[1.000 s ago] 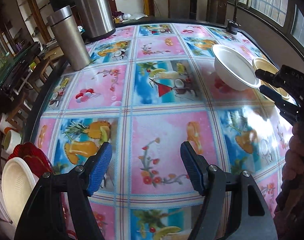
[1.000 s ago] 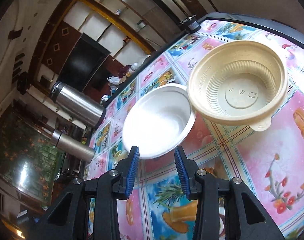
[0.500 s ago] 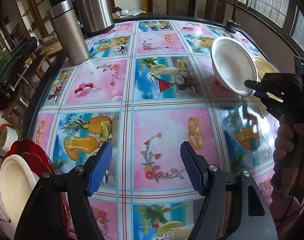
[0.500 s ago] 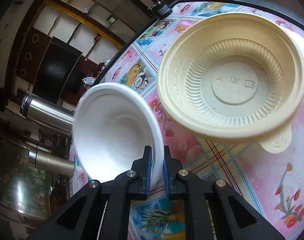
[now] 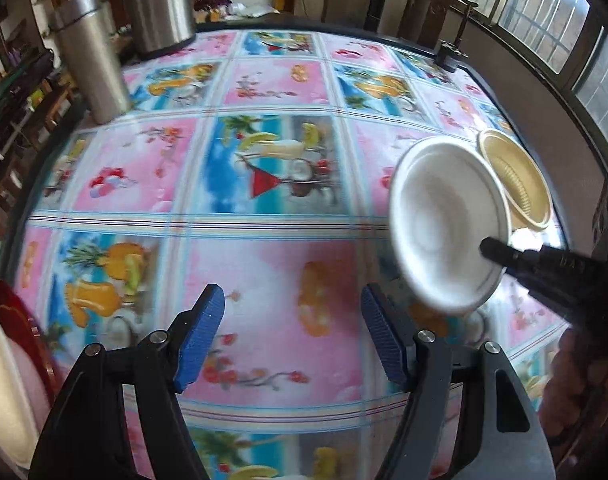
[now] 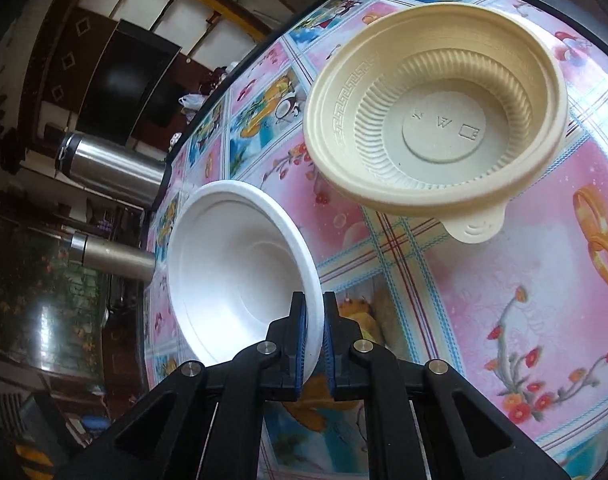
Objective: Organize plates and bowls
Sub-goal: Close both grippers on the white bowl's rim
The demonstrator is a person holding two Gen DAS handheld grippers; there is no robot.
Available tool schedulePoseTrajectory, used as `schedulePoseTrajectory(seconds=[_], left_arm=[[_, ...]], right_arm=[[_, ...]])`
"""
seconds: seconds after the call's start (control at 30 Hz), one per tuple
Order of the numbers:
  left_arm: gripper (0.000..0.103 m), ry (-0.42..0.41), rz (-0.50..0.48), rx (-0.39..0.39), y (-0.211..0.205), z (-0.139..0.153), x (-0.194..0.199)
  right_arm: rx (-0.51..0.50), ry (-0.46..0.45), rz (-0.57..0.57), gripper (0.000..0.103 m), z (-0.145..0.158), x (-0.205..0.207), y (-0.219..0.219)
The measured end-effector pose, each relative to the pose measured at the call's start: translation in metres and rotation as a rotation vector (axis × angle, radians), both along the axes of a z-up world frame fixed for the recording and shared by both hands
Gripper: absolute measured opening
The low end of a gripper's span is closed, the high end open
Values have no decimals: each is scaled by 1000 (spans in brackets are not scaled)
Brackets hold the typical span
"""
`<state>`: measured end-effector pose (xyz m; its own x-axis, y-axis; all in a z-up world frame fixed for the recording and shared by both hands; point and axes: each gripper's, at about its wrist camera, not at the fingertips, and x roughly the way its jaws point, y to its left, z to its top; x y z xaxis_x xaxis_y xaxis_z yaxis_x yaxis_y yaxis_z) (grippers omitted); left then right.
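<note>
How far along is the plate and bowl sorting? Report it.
Done: a white plate and a red plate already sit together at the table's left edge. In hand: the right tongs are clamped on the white bowl rim, tilted up. Left: the beige bowl on the table; the left tongs are open, empty.

Both wrist views look steeply down; both show the white bowl [image 5: 448, 224].

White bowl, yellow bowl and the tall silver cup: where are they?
White bowl [image 6: 232, 280]: right wrist view, inside of the bowl.
Yellow bowl [image 6: 440, 128]: right wrist view, flat bottom inside.
Silver cup [image 5: 90, 56]: left wrist view, middle of its side.
</note>
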<state>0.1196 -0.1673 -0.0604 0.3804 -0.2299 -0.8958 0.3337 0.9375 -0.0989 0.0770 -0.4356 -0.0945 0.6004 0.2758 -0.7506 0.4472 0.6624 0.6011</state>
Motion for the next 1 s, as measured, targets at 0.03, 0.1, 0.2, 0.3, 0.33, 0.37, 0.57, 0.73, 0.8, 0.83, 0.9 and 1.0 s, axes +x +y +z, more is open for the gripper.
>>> schedulePoseTrajectory(seconds=[0.03,0.1,0.2,0.3,0.33,0.37,0.57,0.73,0.8,0.83,0.9,1.0], left_arm=[[70,17,-2,-9,-7,-1,3],[70,39,-1,-21,-17,-4,8],[70,90,6,-63,-26,-9,14],[70,114,18,-88,-30,-14,19],[70,115,27,-89,-30,-15,21],[70,125,37,-93,-30,-18,24],[70,166,73,-194,-25,-17,30],[70,144,38,-191,-40,-19,25],[70,105,38,-183,-39,-17,23],[70,91,35,-175,-39,-16,24],[69,81,28,-165,-37,-17,24],[52,88,17,-158,-34,-22,25]], right_arm=[[-12,4,14,8,2,-3,1],[-37,15,38,9,4,-5,1],[-52,20,64,10,9,-5,0],[-73,22,83,13,13,-5,3],[-70,23,86,13,12,-5,2],[-58,22,94,13,10,-5,1],[-19,42,94,13,-1,-4,-5],[-17,46,99,13,-3,-2,-4],[-21,42,100,13,-2,-2,-3],[-24,42,97,13,-1,-3,-3],[-24,42,91,15,0,-3,-5],[-15,31,84,27,3,-5,-6]])
